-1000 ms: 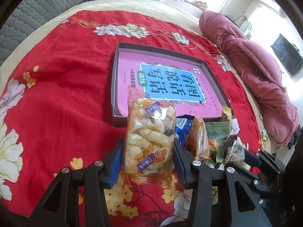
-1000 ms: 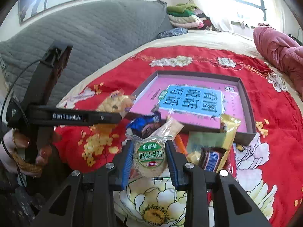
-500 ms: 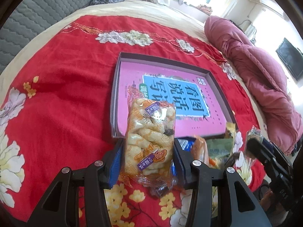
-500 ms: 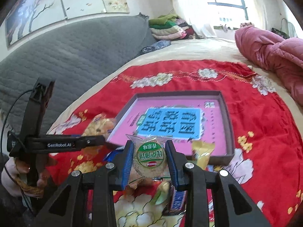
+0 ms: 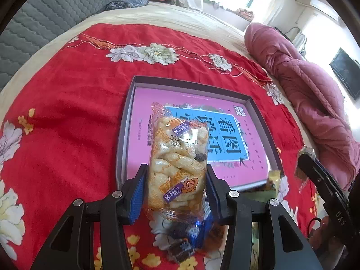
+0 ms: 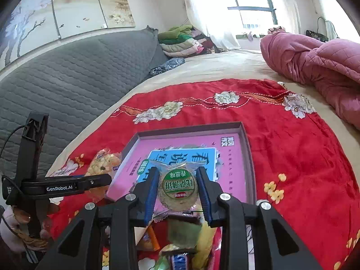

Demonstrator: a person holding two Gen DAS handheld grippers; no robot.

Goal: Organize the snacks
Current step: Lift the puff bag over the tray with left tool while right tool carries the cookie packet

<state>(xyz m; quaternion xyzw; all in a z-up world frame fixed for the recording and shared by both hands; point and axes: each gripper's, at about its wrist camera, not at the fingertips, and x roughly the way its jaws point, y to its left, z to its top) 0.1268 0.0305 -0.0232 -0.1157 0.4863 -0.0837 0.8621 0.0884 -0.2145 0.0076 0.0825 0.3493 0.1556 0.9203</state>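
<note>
My left gripper (image 5: 176, 182) is shut on a clear packet of pale fried crisps (image 5: 177, 159) and holds it above the near edge of the shallow grey box (image 5: 124, 132) with a pink and blue printed bottom. My right gripper (image 6: 177, 185) is shut on a round biscuit packet with a green label (image 6: 178, 185), held over the same box (image 6: 246, 148). The crisps packet and the left gripper also show at the left of the right wrist view (image 6: 102, 164). Loose snacks (image 6: 177, 247) lie on the red cloth below both grippers.
A red flowered cloth (image 5: 63, 117) covers the bed. A pink quilt (image 5: 315, 103) is bundled at the right. A grey padded headboard (image 6: 67, 76) and folded clothes (image 6: 180, 40) stand at the far end. A blue wrapped snack (image 5: 193, 234) lies beneath my left gripper.
Both grippers have risen and moved forward with their packets, from over the snack pile to over the near edge of the box.
</note>
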